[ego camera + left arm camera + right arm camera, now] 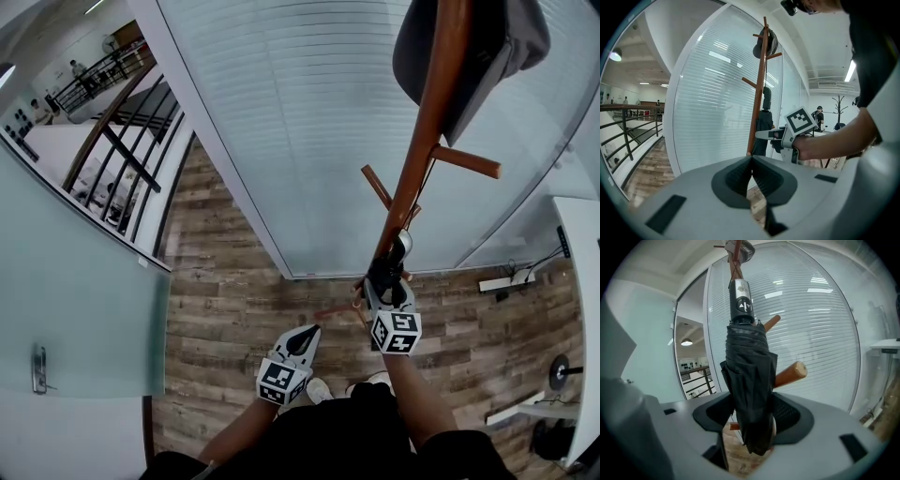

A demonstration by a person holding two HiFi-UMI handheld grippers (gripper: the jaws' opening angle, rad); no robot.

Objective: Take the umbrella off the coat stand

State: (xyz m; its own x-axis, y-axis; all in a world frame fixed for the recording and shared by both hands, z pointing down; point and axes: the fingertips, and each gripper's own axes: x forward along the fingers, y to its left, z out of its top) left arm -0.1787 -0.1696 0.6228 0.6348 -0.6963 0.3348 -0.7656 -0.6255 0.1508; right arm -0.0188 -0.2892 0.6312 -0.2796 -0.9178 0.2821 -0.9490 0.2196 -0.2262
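Between the wide jaws of the right gripper [751, 414], the folded umbrella [747, 362]

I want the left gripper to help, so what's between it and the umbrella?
Only open air, the left gripper view shows. The left gripper faces the umbrella, which hangs beside the coat stand pole, with the right gripper at it.

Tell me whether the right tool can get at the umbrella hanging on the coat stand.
Probably yes: the folded umbrella already hangs between the right tool's parted jaws, with nothing in front of it. A wooden peg sits just behind, apparently clear of the jaws.
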